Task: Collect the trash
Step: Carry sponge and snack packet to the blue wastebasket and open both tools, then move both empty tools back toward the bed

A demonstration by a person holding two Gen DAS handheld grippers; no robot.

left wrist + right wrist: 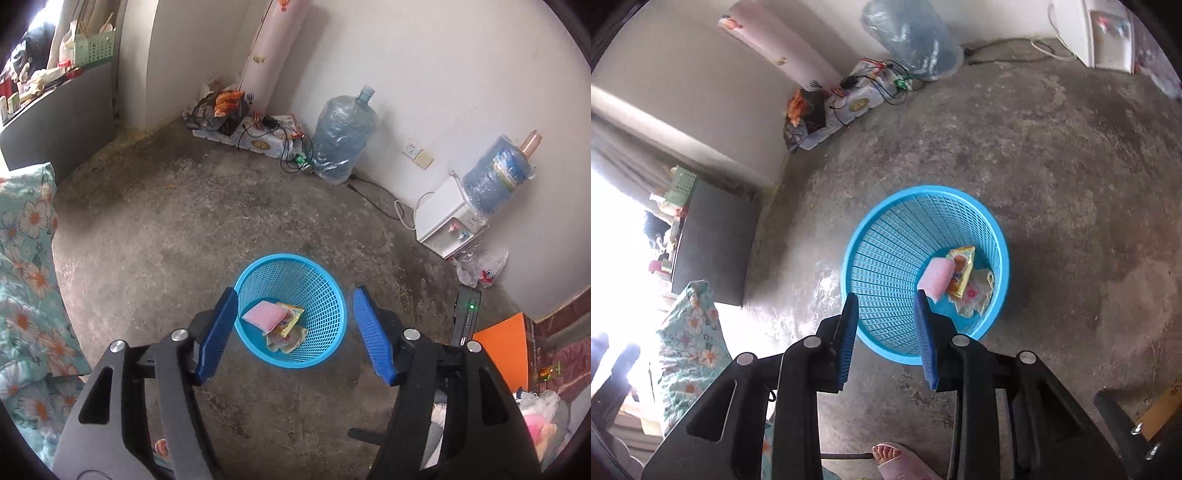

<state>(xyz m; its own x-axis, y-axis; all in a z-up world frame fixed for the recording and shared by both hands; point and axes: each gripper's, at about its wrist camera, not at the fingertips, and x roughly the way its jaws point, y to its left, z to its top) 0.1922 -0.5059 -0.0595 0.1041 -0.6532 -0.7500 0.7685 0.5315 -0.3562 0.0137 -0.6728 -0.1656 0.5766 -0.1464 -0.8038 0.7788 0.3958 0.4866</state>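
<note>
A blue mesh waste basket (332,295) (886,240) stands on the concrete floor. At its bottom lie a pink sponge-like pad (264,314) (936,277), a yellow wrapper (291,317) (962,271) and crumpled paper (286,341) (979,297). My left gripper (293,295) hangs above the basket, open, with nothing between its blue pads. My right gripper (886,299) is over the basket's near rim, its pads partly apart and empty.
Two large water bottles (341,138) (496,175), a white dispenser (443,225), cables and packets (221,110) line the wall. A floral bedsheet (26,277) is at the left, an orange box (506,347) at the right. A person's foot in a pink slipper (897,461) is near me.
</note>
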